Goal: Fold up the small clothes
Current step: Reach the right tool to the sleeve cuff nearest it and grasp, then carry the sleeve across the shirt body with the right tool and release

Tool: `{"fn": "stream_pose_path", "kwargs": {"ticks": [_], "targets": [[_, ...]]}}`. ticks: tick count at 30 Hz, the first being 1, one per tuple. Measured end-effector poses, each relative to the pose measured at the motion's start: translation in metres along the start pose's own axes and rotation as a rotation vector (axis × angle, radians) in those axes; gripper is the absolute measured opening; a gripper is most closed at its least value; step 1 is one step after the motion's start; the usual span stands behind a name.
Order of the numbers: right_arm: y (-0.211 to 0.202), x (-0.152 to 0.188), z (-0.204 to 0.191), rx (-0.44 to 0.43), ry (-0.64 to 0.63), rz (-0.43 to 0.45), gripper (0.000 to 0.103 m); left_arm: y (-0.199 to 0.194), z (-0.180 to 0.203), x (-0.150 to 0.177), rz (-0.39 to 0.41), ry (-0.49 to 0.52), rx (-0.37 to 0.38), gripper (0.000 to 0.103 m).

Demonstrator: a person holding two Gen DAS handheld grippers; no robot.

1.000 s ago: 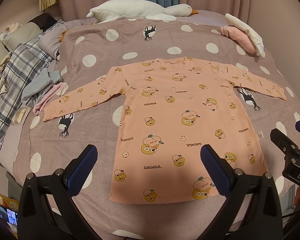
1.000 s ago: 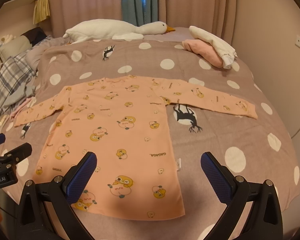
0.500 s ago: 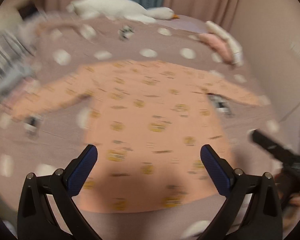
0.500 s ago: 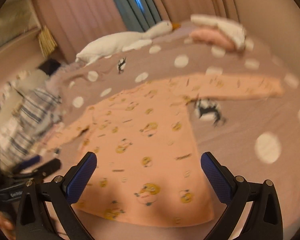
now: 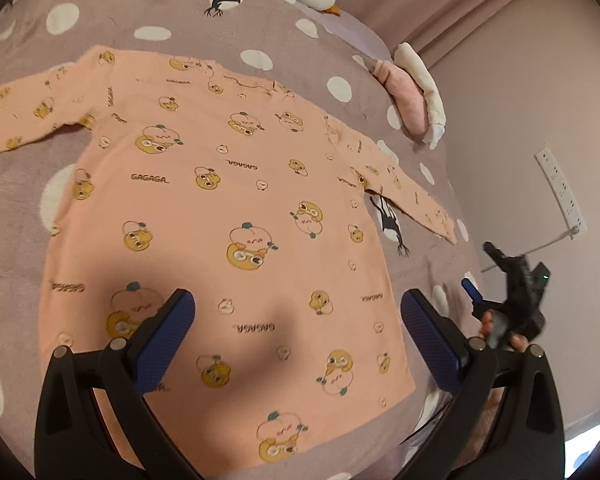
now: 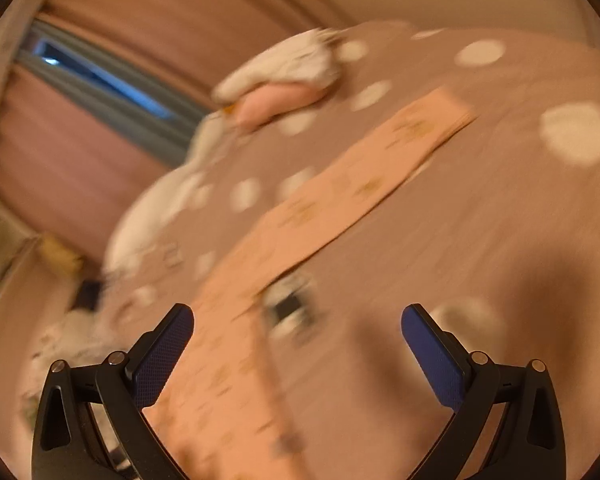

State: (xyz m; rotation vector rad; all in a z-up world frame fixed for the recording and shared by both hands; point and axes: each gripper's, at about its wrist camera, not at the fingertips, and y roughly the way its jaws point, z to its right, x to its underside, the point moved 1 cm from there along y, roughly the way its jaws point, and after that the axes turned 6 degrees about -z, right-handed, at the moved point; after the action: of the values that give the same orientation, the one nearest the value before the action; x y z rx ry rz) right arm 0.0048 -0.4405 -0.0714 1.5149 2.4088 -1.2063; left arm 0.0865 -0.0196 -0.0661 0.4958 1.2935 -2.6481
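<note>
We have a peach long-sleeved child's top printed with yellow cartoon chicks point(image 5: 228, 216) lying flat and face up on the mauve bedspread with white polka dots point(image 5: 16, 208), both sleeves stretched out to the sides. A second ago both cameras looked squarely down the bed from its near edge; now our left gripper point(image 5: 298, 320) has moved in low over the near hem, and our right gripper point(image 6: 298, 332) has swung out to the right, its blurred view running along the right sleeve point(image 6: 364, 184) towards the cuff. Both pairs of fingers are spread wide and hold nothing. We judge that no fold has begun and that the right sleeve is the first target. The pile of pink and white folded clothes point(image 5: 414, 96) sits at the far right, well apart.
</note>
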Motion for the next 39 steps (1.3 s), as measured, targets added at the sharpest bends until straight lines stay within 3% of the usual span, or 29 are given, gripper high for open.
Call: {"fn": "stream_pose_path", "kwargs": {"ticks": [2,10,15,20,22,25,32,36,39], "targets": [[0.010,-0.019,0.009,0.057,-0.001,0.013,0.103,0.004,-0.002,-0.004,-0.010,0.001,-0.002,0.103],[0.046,-0.082,0.038,0.093,0.089,0.036,0.103,0.020,-0.015,-0.018,-0.051,0.000,-0.062,0.103],[0.068,-0.095,0.066,-0.002,0.223,0.018,0.103,0.024,-0.022,-0.029,-0.043,-0.014,-0.083,0.103],[0.070,-0.108,0.078,-0.062,0.300,0.093,0.102,0.027,-0.026,-0.041,-0.031,-0.020,-0.116,0.103],[0.071,-0.114,0.083,-0.069,0.329,0.113,0.096,0.029,-0.027,-0.045,-0.029,-0.025,-0.130,0.103],[0.074,-0.121,0.090,-0.060,0.359,0.129,0.074,0.033,-0.031,-0.049,-0.033,-0.045,-0.148,0.103],[0.076,-0.120,0.105,0.001,0.391,0.123,0.014,0.037,-0.037,-0.050,-0.041,-0.066,-0.212,0.103],[0.072,-0.123,0.094,0.028,0.351,0.121,0.008,0.030,-0.039,-0.047,-0.028,-0.065,-0.213,0.103],[0.066,-0.130,0.060,0.038,0.235,0.125,0.008,0.024,-0.042,-0.045,-0.029,-0.069,-0.221,0.103]]}}
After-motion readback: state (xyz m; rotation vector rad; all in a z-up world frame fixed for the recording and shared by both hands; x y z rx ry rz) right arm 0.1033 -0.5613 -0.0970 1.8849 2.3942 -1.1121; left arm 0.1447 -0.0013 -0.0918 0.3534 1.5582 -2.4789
